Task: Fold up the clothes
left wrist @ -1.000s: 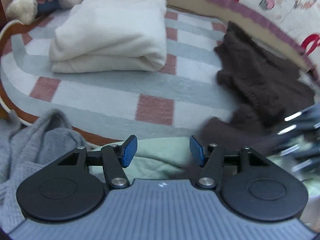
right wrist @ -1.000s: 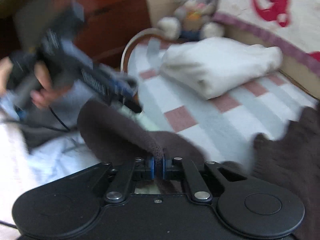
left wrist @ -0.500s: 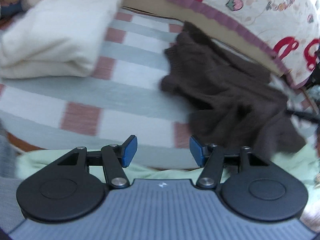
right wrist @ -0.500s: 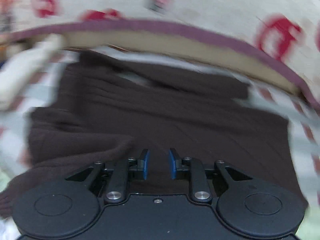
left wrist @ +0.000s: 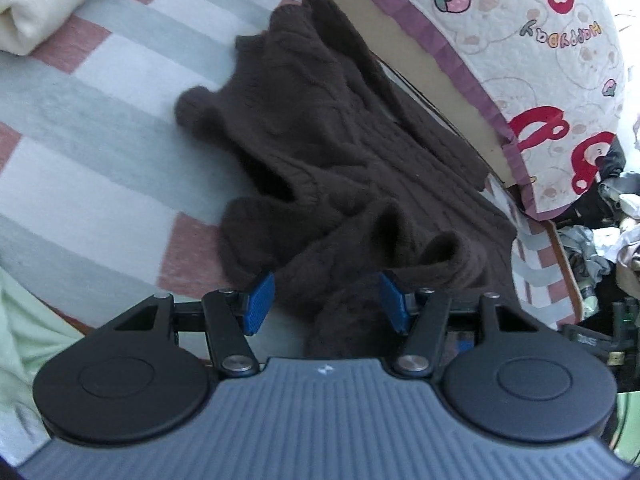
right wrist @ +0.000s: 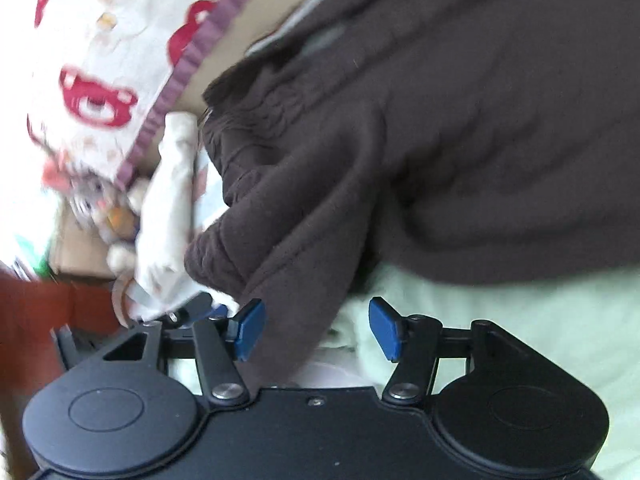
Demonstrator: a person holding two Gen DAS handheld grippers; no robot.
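On the striped grey, white and pink mat (left wrist: 100, 128) lies the dark brown cable-knit sweater (left wrist: 332, 148), bunched and rumpled, nothing about it folded yet; I judge the whole folding of it is still ahead. One cream garment, already folded (left wrist: 36, 0), sits at the mat's far corner. My left gripper (left wrist: 326, 300) hangs spread over the sweater's near sleeve, gripping nothing. My right gripper (right wrist: 316, 328) is opening, a brown fold between its jaws but not pinched. Pale green cloth (right wrist: 500, 328) lies under the sweater's edge, and the bear-print quilt (left wrist: 552, 64) crowds its far side, leaving little room to spread it flat.
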